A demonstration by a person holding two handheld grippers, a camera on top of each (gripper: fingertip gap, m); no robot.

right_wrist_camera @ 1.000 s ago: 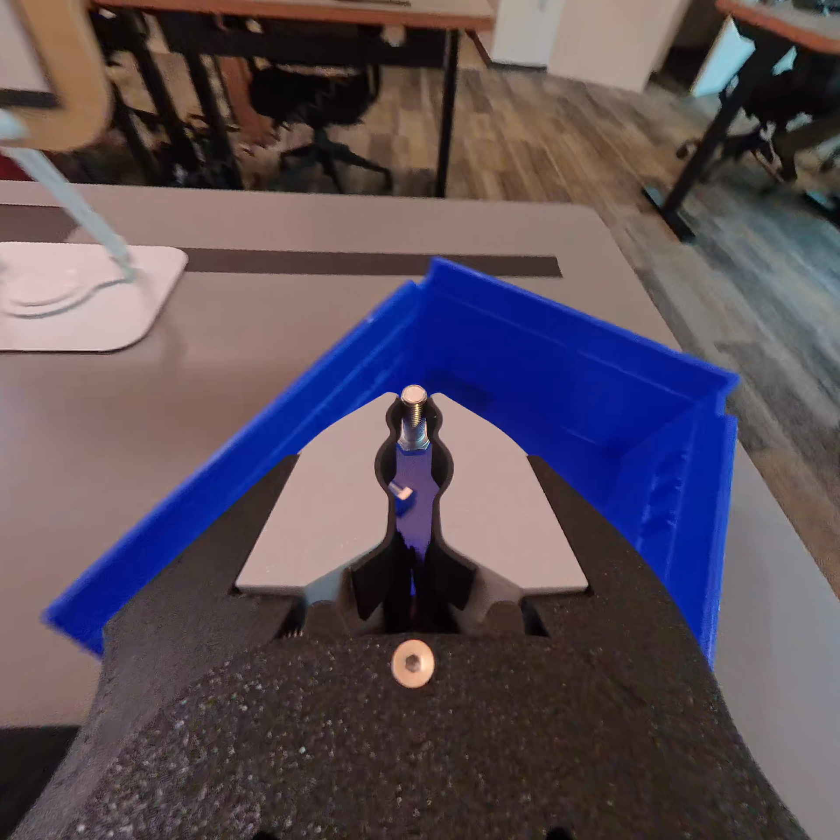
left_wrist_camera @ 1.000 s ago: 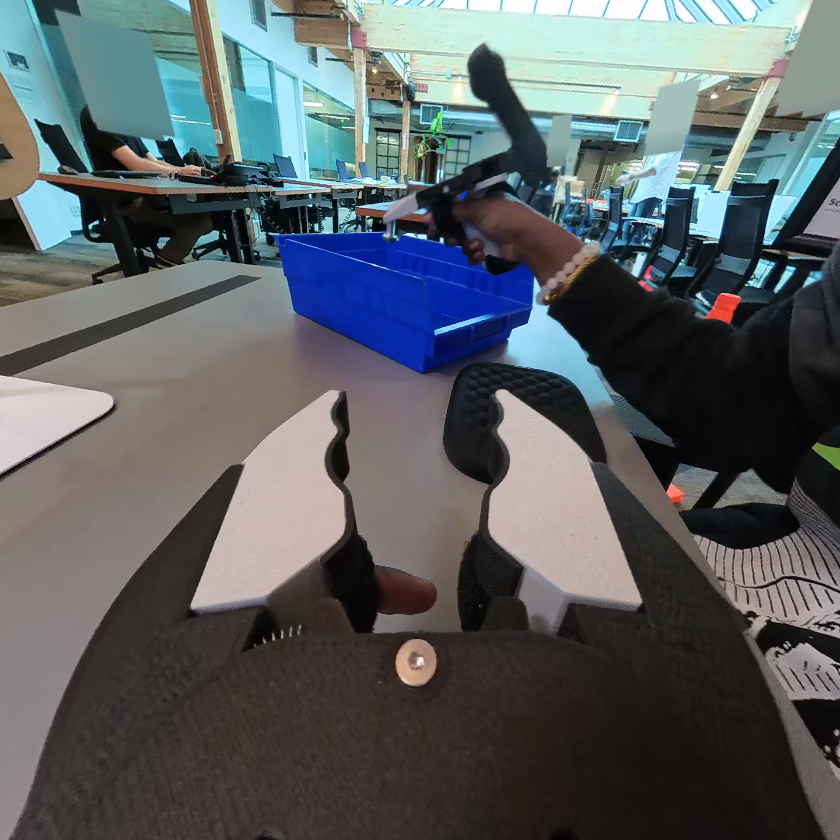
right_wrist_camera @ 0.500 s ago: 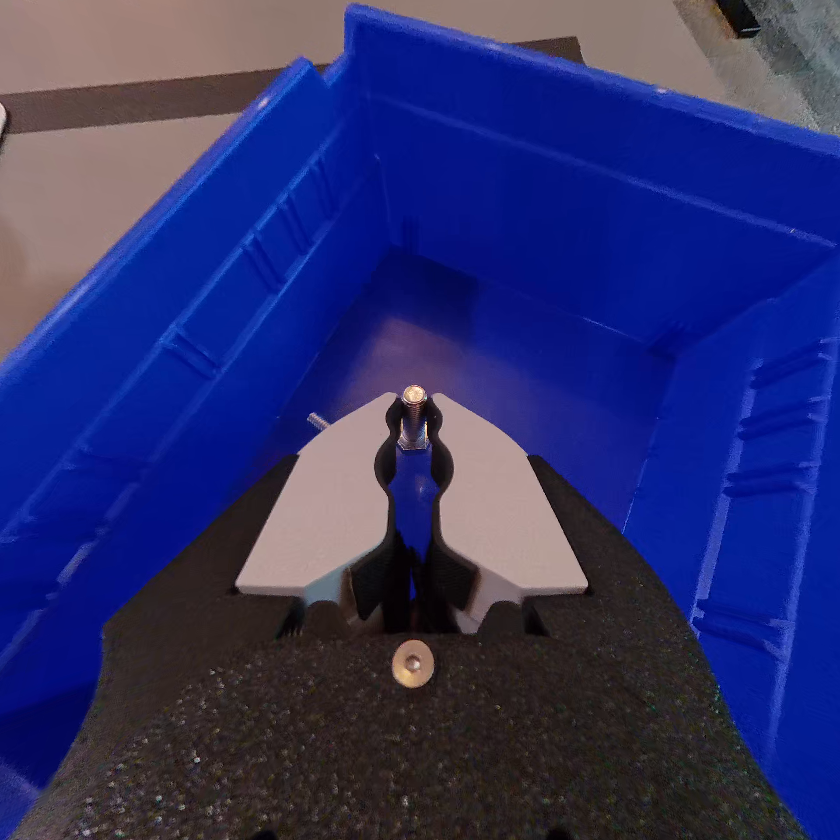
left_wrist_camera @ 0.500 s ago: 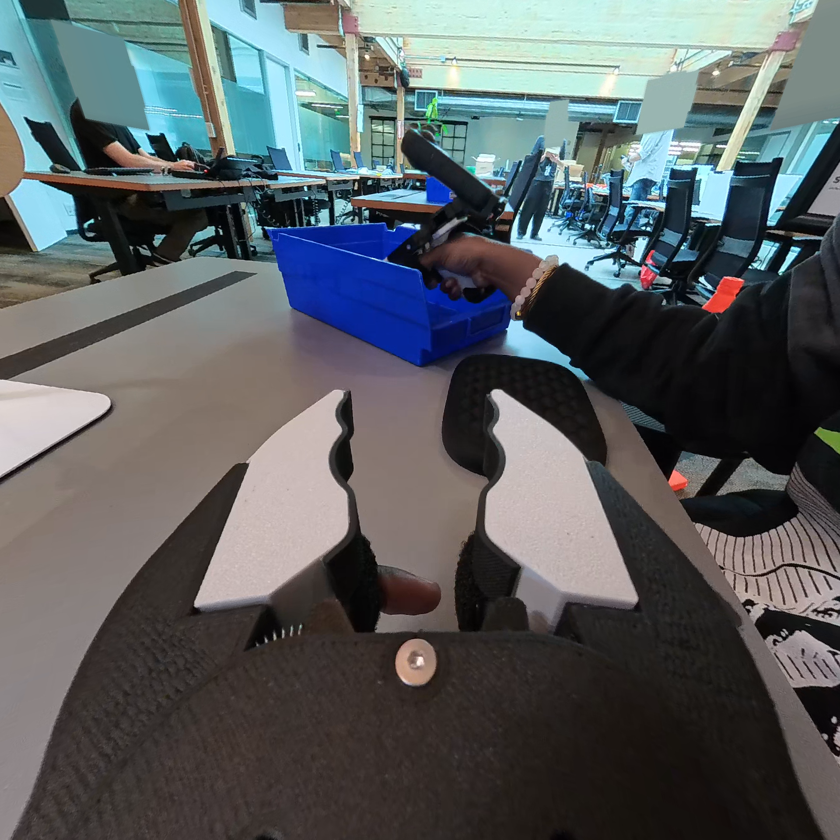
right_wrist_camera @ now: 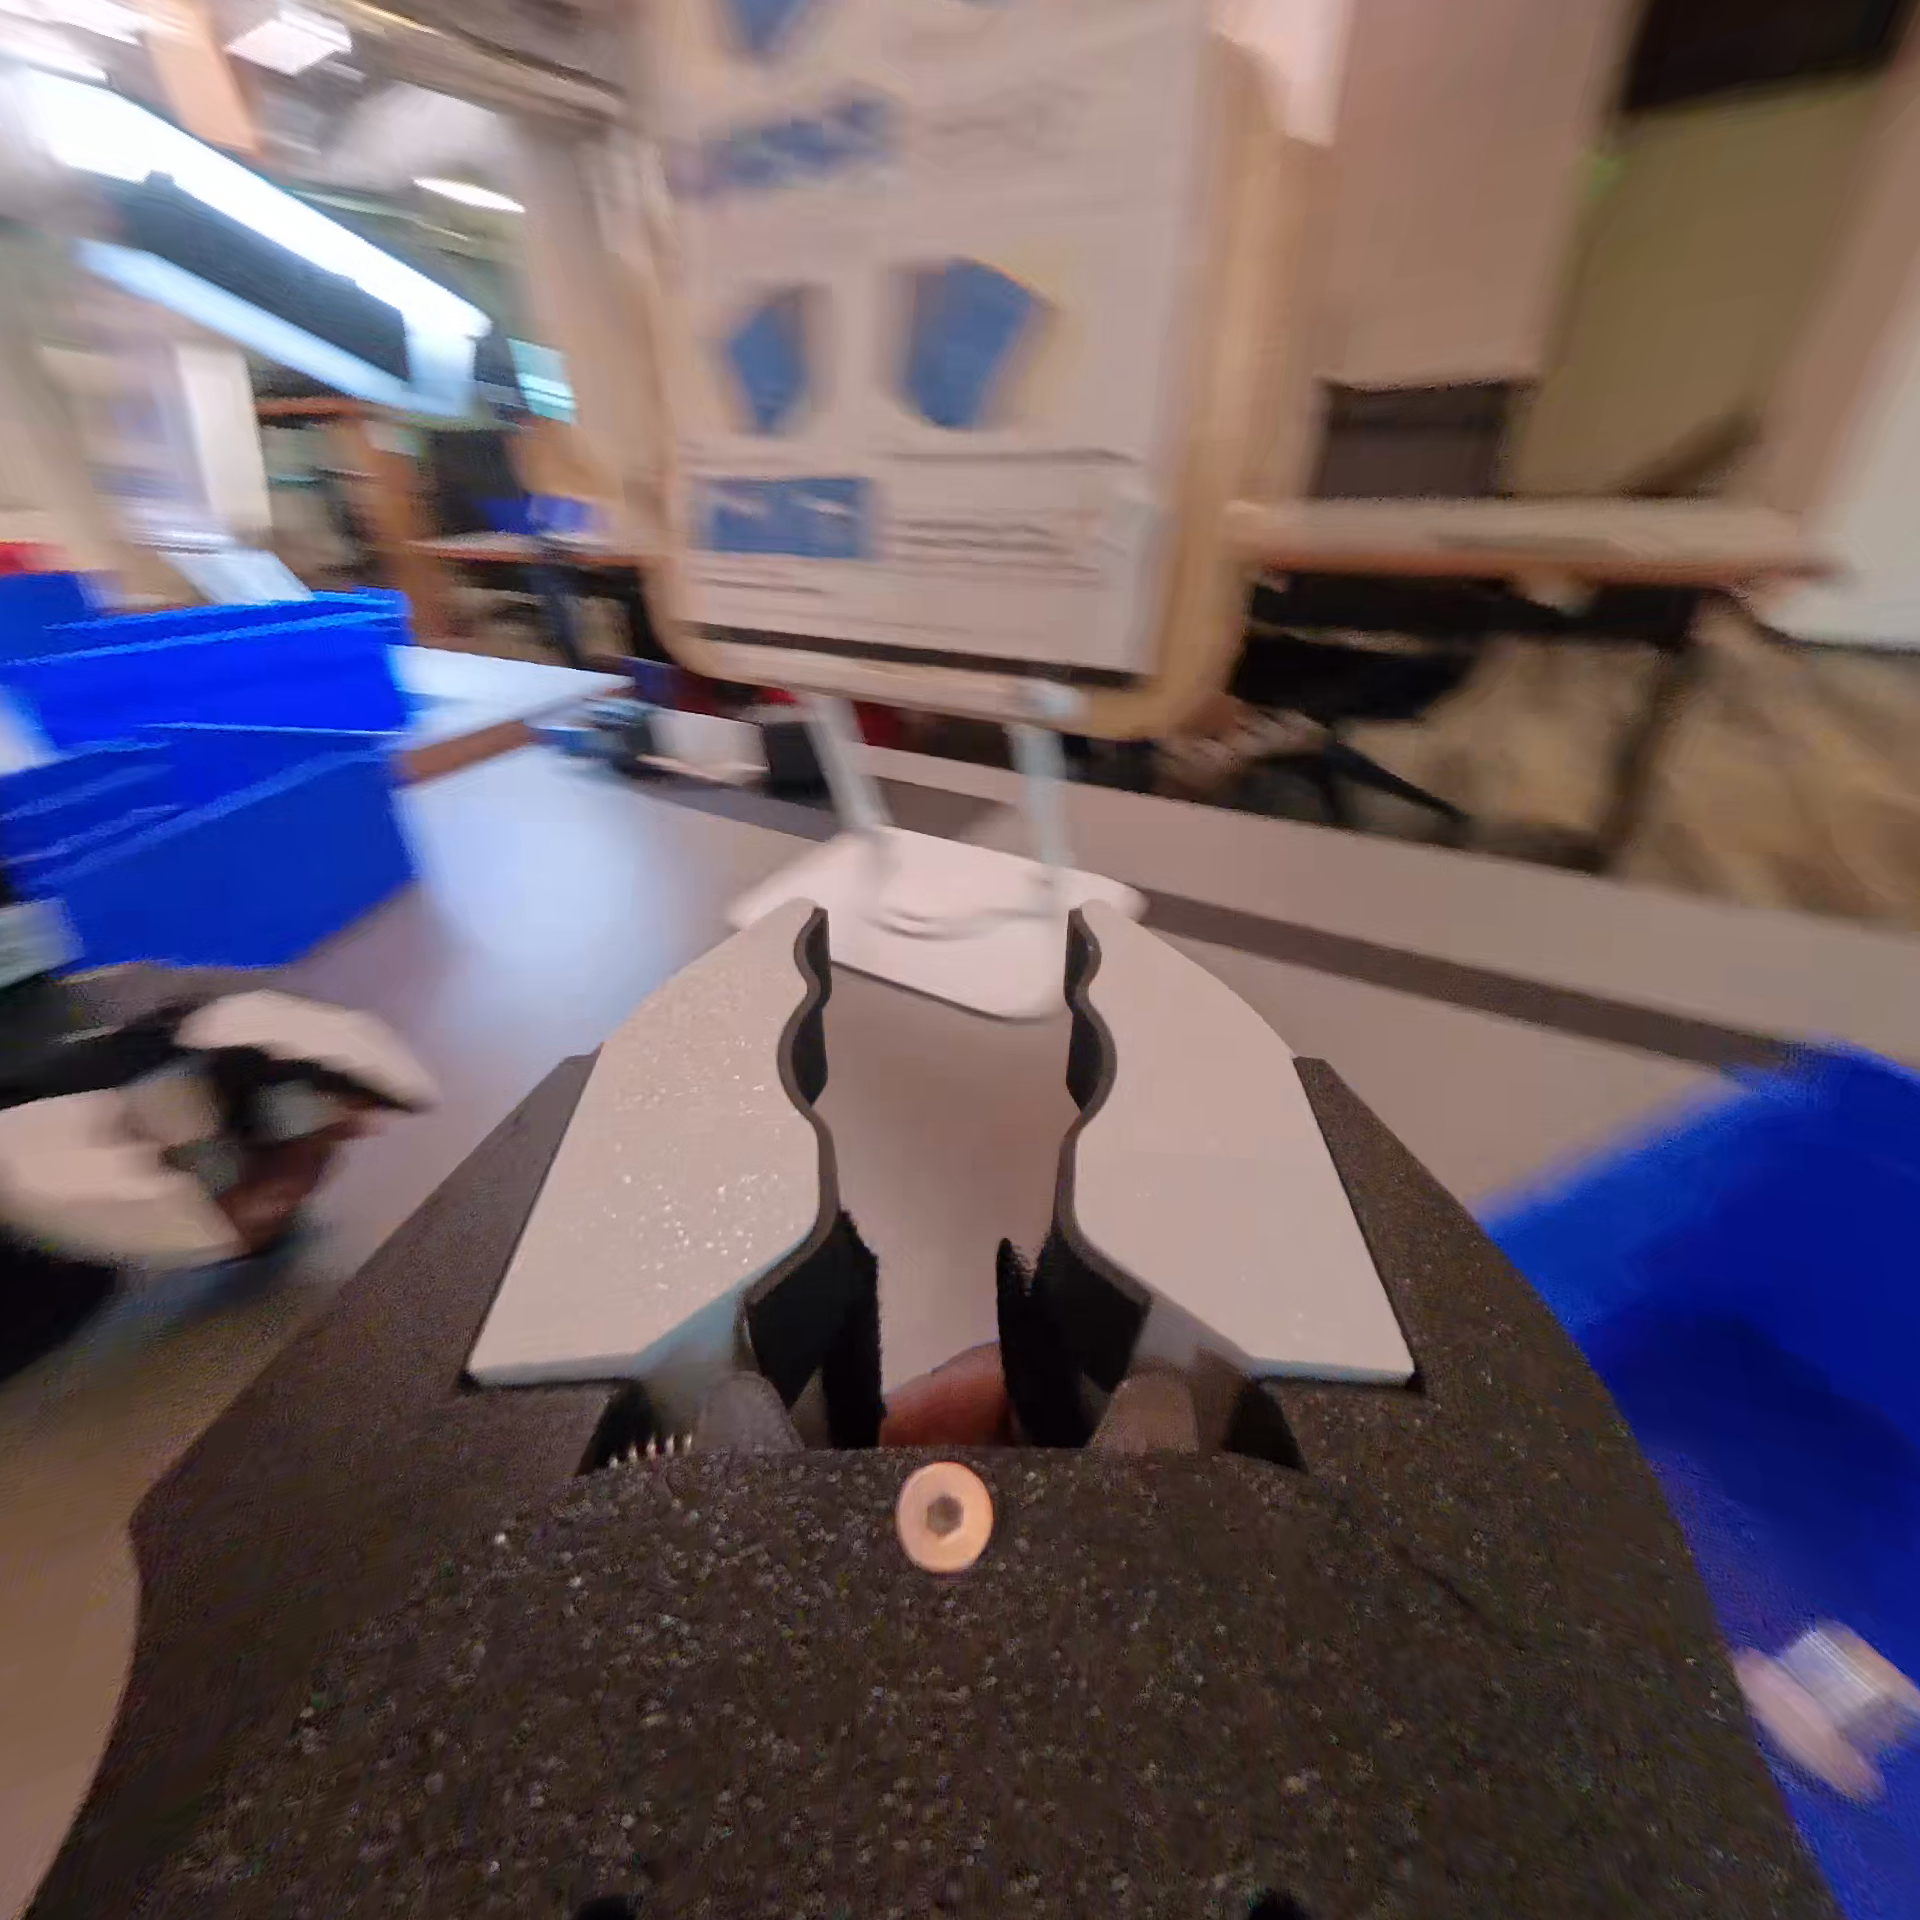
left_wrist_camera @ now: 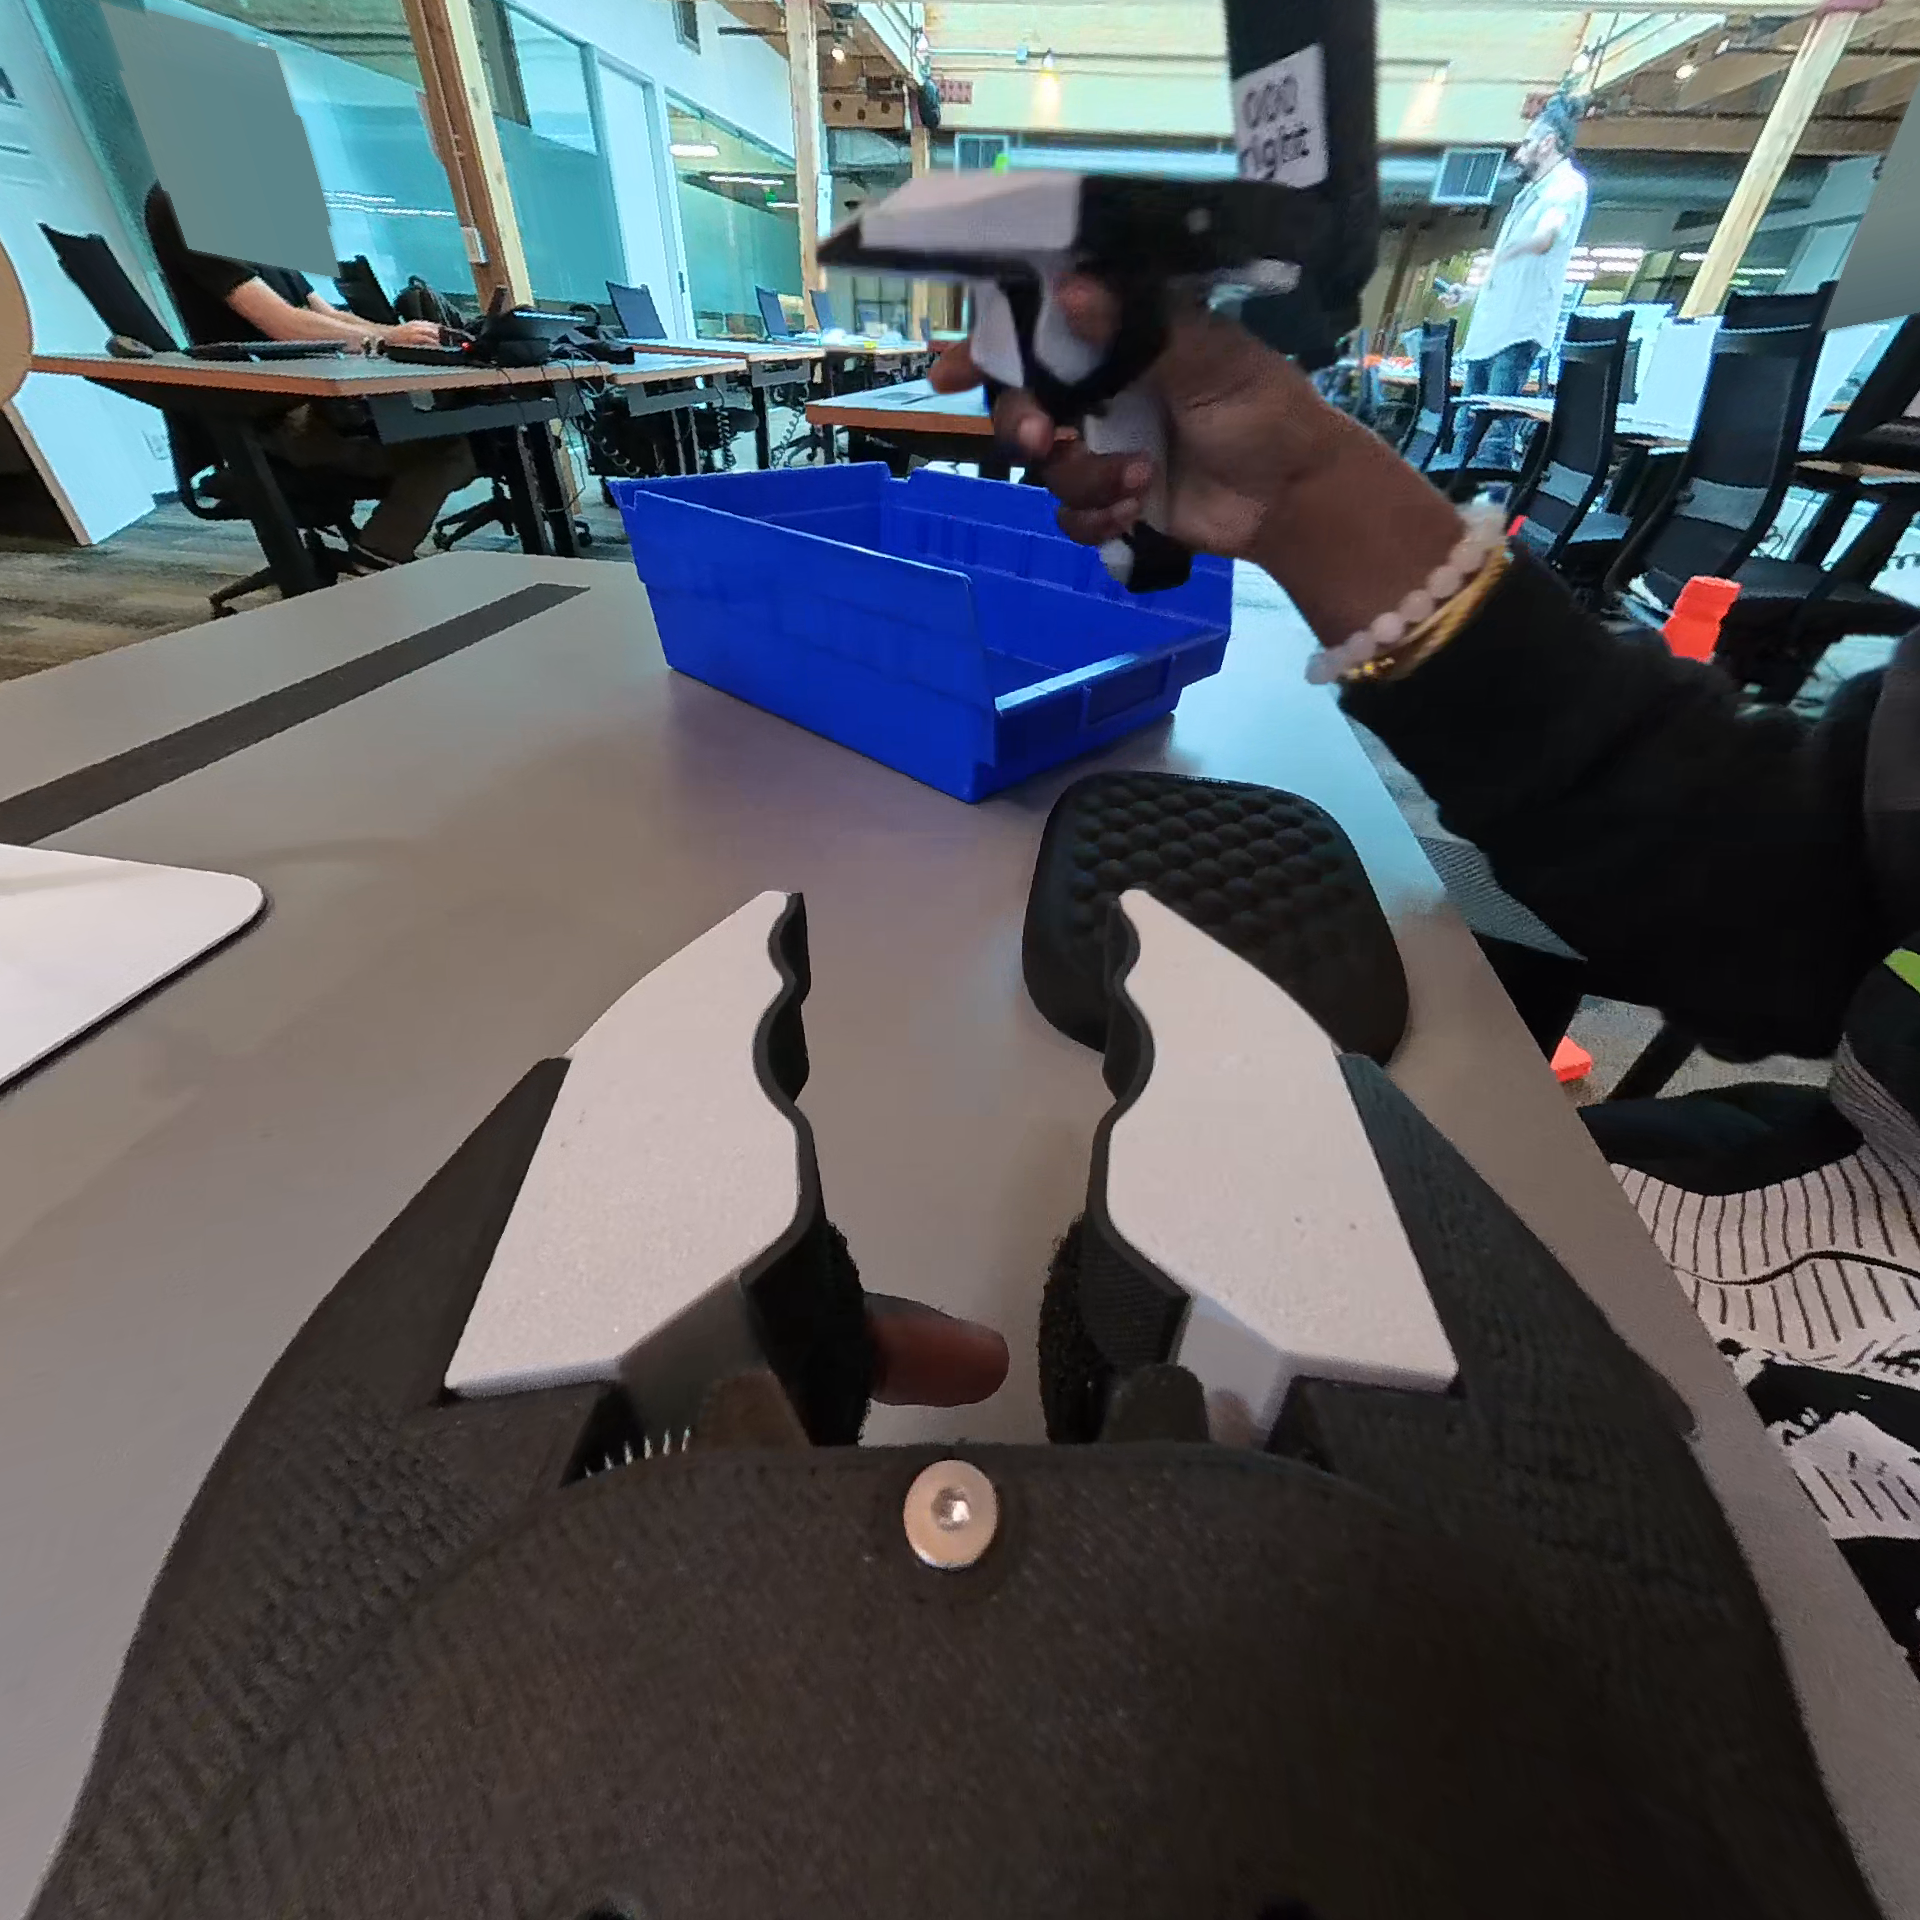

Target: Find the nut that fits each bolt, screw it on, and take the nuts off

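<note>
Fingers (left_wrist_camera: pixel 675 1132) of the left gripper (left_wrist_camera: pixel 951 935), white plates edged in black, stand wide apart with nothing between them, low over the grey counter (left_wrist_camera: pixel 436 935). A black honeycomb-textured pad (left_wrist_camera: pixel 1236 873) lies on the counter just past the right-side finger. Farther back sits the open blue plastic bin (left_wrist_camera: pixel 894 644); its contents cannot be seen from here. Above the bin, a hand (left_wrist_camera: pixel 1236 457) holds the right gripper (left_wrist_camera: pixel 977 223) raised, side-on and blurred.

From the right wrist view, heavily blurred, the right gripper's (right_wrist_camera: pixel 945 925) fingers (right_wrist_camera: pixel 675 1164) are also spread wide and empty. Beyond them a white flat base (right_wrist_camera: pixel 966 935) rests on the counter, and a blue bin corner (right_wrist_camera: pixel 1714 1299) shows at the right. No bolt or nut can be made out.
</note>
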